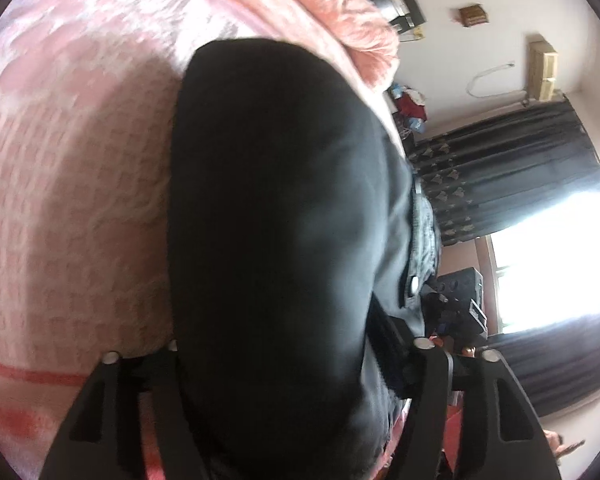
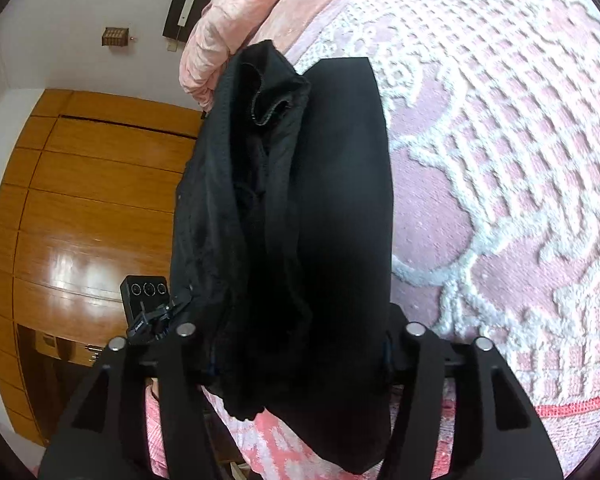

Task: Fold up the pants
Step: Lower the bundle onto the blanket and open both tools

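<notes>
nearest my lens, the left gripper [image 1: 296, 412] straddles the black pants [image 1: 268, 220], jaws parted about halfway, cloth lying between them; i can't tell if the pads bite. the right gripper [image 2: 300, 392] reads the same, over the pants [image 2: 300, 208] on the pink bedspread [image 2: 500, 160]. i judge the fold is being laid: i'd lower both ends evenly, edges aligned, and free the cloth only once it lies flat. the left view alone shows a silver button [image 1: 414, 283] and dark curtains [image 1: 508, 168] at right; the right view alone shows the open hem [image 2: 272, 100] and a wooden wardrobe [image 2: 100, 200] at left.
</notes>
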